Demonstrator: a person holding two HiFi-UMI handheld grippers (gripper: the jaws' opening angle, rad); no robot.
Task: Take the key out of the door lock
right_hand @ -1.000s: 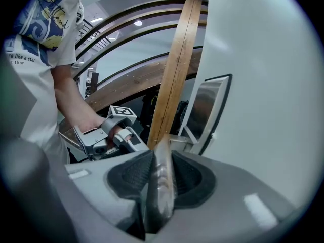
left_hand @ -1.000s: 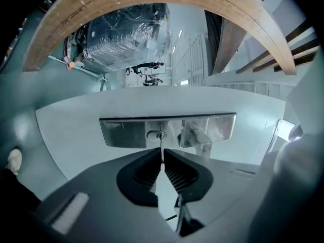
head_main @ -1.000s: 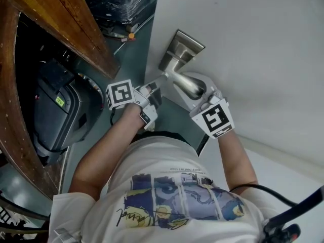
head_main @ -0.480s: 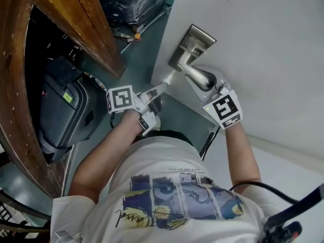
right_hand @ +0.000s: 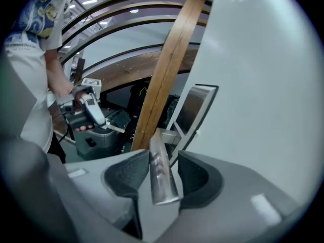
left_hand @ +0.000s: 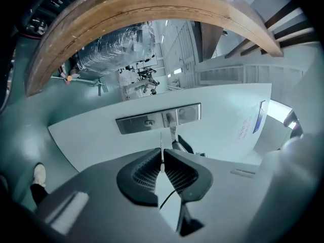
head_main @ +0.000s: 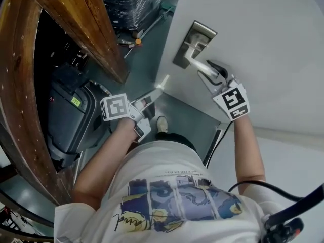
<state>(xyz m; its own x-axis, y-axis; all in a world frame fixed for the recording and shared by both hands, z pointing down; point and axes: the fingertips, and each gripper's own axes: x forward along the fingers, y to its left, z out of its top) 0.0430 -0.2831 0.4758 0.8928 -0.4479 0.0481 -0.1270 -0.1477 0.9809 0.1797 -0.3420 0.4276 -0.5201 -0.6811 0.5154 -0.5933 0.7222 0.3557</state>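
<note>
The thin silver key (left_hand: pixel 162 152) is out of the lock, pinched edge-on in my shut left gripper (left_hand: pixel 162 162). In the head view that gripper (head_main: pixel 151 98) is off the white door's (head_main: pixel 273 39) edge, with the key (head_main: pixel 161 83) pointing at the door. The steel lock plate (left_hand: pixel 157 119) with its bare keyhole (left_hand: pixel 149 122) lies straight ahead. My right gripper (head_main: pixel 212 75) straddles the steel handle lever (head_main: pixel 201 65). Its jaws are opening: the lever (right_hand: pixel 160 178) lies between them, with a gap on its right side.
A curved wooden beam (head_main: pixel 76 29) runs along the left. Below it a black case (head_main: pixel 71 115) stands on the green floor. A wrapped pallet (head_main: pixel 129 4) sits beyond the door's edge. The person's shoe (head_main: pixel 162 124) is under the left gripper.
The left gripper has drawn back from the door with the key. The right gripper's jaws have widened around the lever, and the lever has swung back up.
</note>
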